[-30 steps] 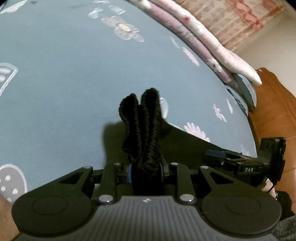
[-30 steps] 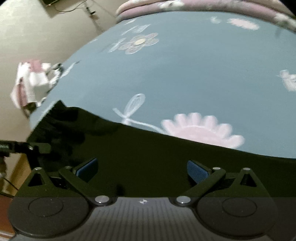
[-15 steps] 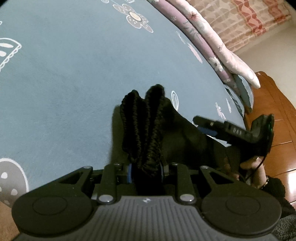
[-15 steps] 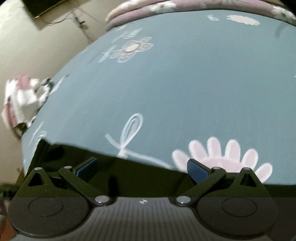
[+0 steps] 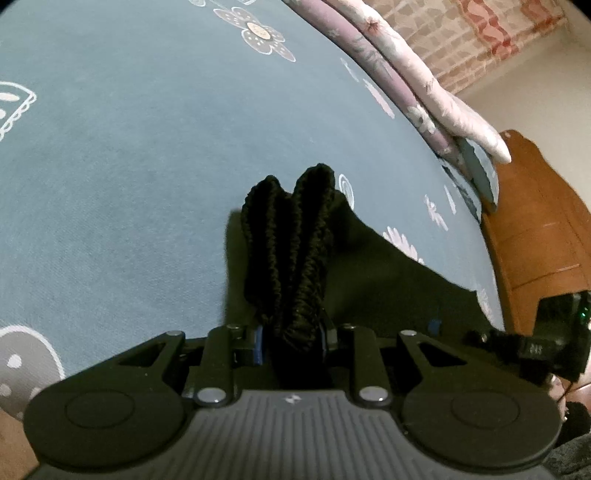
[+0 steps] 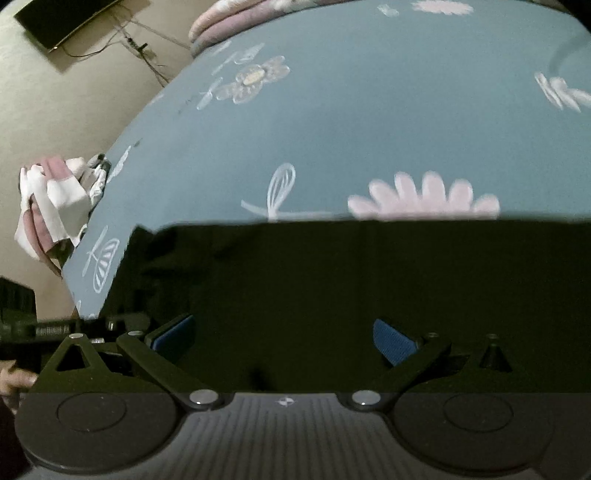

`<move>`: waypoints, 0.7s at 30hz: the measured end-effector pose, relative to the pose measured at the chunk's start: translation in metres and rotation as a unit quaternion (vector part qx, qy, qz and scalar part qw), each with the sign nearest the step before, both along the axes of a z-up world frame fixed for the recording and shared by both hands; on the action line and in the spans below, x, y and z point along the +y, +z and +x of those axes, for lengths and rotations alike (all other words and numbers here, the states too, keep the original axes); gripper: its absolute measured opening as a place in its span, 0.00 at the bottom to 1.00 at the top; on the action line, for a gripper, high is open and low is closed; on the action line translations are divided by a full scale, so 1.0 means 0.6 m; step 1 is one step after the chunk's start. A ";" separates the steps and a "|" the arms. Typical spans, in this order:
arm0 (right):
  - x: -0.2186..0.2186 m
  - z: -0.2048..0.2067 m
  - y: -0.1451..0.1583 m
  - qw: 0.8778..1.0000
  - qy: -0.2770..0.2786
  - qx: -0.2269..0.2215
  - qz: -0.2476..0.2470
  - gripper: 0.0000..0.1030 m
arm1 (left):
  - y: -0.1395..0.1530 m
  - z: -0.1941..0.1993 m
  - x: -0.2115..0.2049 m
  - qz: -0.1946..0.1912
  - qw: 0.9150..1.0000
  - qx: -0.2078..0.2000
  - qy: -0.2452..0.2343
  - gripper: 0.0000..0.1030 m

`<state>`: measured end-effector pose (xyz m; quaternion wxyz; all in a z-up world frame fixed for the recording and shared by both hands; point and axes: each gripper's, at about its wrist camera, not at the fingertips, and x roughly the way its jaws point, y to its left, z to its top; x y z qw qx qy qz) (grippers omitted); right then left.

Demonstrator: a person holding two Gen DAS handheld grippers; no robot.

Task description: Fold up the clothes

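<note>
A black garment [image 5: 388,280] lies spread on the blue flowered bed sheet [image 5: 147,147]. Its bunched ribbed edge [image 5: 295,251] sticks up between the fingers of my left gripper [image 5: 293,341], which is shut on it. In the right wrist view the same black garment [image 6: 332,288] covers the lower half of the picture, its far edge running straight across the sheet [image 6: 369,110]. My right gripper [image 6: 284,339] hovers over the cloth with its blue pads [image 6: 391,341] wide apart and nothing between them. The right gripper [image 5: 532,347] also shows at the far right of the left wrist view.
Folded pink and purple bedding [image 5: 424,85] lines the far side of the bed. A wooden bed frame [image 5: 535,240] rises at the right. A pink and white cloth pile [image 6: 55,206] sits off the bed's left edge, beside a beige floor with a dark screen [image 6: 66,22].
The right gripper has dropped back low at the far right of the left wrist view. In the right wrist view the black cloth now reaches higher, covering part of the pink flower.
</note>
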<state>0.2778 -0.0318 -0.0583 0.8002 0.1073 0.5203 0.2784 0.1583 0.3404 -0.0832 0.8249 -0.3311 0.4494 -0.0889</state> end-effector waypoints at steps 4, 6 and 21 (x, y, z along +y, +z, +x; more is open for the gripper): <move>-0.001 -0.031 -0.007 1.000 -0.002 -0.007 -0.007 1.00 | -0.002 -0.005 -0.004 0.012 1.000 -0.002 -0.003 0.24; 0.003 -0.040 -0.015 1.000 -0.001 -0.004 -0.010 1.00 | -0.003 -0.007 -0.006 0.018 1.000 -0.003 -0.004 0.24; 0.009 -0.158 -0.021 0.994 0.054 -0.086 -0.025 1.00 | -0.003 -0.027 -0.029 0.071 0.997 -0.030 -0.007 0.24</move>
